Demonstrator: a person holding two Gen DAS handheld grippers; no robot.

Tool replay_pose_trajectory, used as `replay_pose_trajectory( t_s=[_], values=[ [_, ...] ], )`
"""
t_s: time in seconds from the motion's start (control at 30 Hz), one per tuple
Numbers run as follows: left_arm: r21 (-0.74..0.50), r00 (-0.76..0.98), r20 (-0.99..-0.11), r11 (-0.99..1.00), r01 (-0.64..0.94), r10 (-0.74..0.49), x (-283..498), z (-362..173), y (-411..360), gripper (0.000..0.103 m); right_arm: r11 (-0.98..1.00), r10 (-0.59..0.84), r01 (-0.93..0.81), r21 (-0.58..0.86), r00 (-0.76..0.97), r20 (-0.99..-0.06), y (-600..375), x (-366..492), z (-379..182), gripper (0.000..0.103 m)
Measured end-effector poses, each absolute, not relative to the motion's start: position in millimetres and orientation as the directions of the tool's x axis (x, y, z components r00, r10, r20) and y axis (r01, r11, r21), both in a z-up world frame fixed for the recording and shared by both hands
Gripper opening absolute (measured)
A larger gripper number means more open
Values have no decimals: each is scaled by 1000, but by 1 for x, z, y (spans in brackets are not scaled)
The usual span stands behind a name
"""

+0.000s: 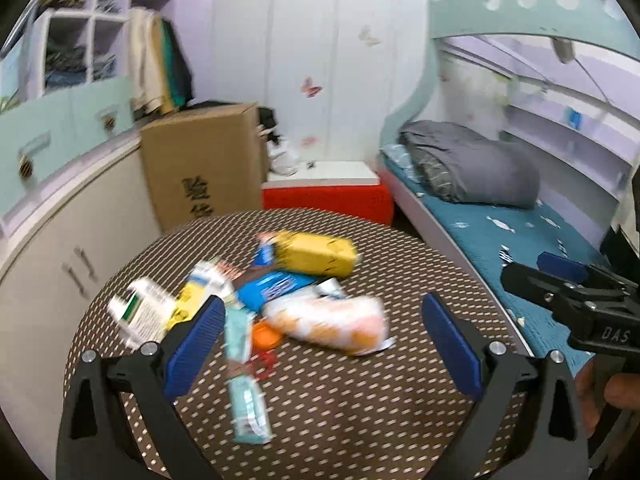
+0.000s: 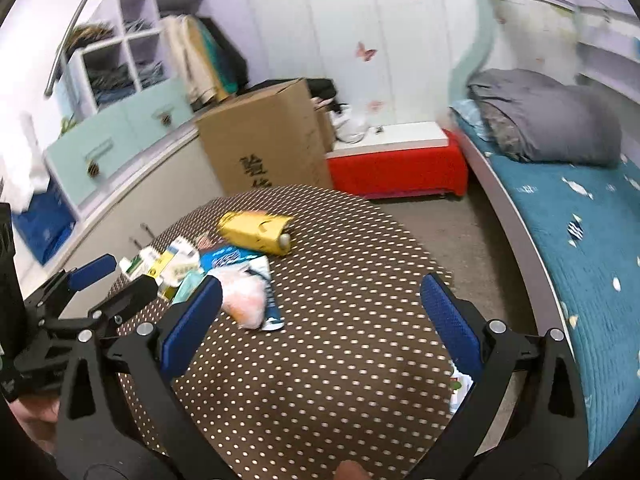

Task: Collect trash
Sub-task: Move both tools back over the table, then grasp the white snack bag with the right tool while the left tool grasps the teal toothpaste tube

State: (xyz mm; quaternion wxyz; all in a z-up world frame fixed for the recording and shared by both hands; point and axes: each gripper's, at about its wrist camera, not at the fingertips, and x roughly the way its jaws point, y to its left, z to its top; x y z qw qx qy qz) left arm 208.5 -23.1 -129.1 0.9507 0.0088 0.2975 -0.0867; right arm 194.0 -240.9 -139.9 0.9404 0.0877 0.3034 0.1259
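Observation:
A pile of trash lies on a round brown dotted table (image 1: 340,408): a yellow carton (image 1: 316,254), a pink-orange wrapper (image 1: 332,322), a blue packet (image 1: 268,286), a teal wrapper (image 1: 244,376), a white-green box (image 1: 142,314) and an orange cap (image 1: 264,336). My left gripper (image 1: 324,334) is open above the pile and empty. My right gripper (image 2: 320,314) is open and empty over the table's right part (image 2: 320,360). The yellow carton (image 2: 256,232) and pink wrapper (image 2: 244,300) lie to its left. Each gripper shows at the edge of the other's view.
A cardboard box (image 1: 204,160) and a red-and-white low bench (image 1: 328,196) stand behind the table. White and mint cabinets (image 1: 60,216) run along the left. A bed with a teal sheet (image 1: 516,240) and grey duvet (image 1: 468,164) lies to the right.

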Motion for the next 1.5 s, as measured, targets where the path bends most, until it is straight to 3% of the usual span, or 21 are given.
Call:
replay_pose_trajectory(
  t_s=[0.63, 0.73, 0.8, 0.93, 0.97, 1.03, 1.07, 1.23, 1.5],
  values=[
    [-36, 731, -682, 999, 2, -26, 222, -197, 51, 96, 854, 395, -519, 32, 606, -690, -122, 262, -189, 94],
    [-35, 710, -703, 999, -4, -22, 230, -206, 54, 96, 847, 356, -531, -19, 594, -721, -108, 274, -200, 75],
    [-26, 693, -720, 1000, 1, -20, 239, -213, 53, 96, 838, 361, -546, -5, 560, -746, -103, 279, -209, 52],
    [-19, 667, -745, 1000, 20, -27, 253, -221, 50, 96, 839, 396, -542, 44, 555, -731, -111, 270, -209, 42],
    [-38, 649, -759, 999, 34, -51, 258, -225, 50, 93, 841, 406, -538, 59, 555, -726, -115, 267, -209, 41],
    [-80, 623, -777, 995, 52, -95, 263, -229, 51, 66, 850, 416, -519, 83, 566, -712, -126, 258, -206, 40],
    [-74, 628, -773, 996, 49, -89, 263, -229, 50, 63, 853, 426, -511, 103, 570, -703, -131, 252, -205, 39],
    [-81, 625, -772, 993, 87, -118, 261, -228, 43, 21, 856, 457, -490, 164, 570, -683, -152, 228, -203, 39],
    [-118, 631, -763, 990, 78, -140, 228, -228, 49, 20, 863, 430, -484, 144, 555, -712, -152, 191, -213, 42]
  ],
)
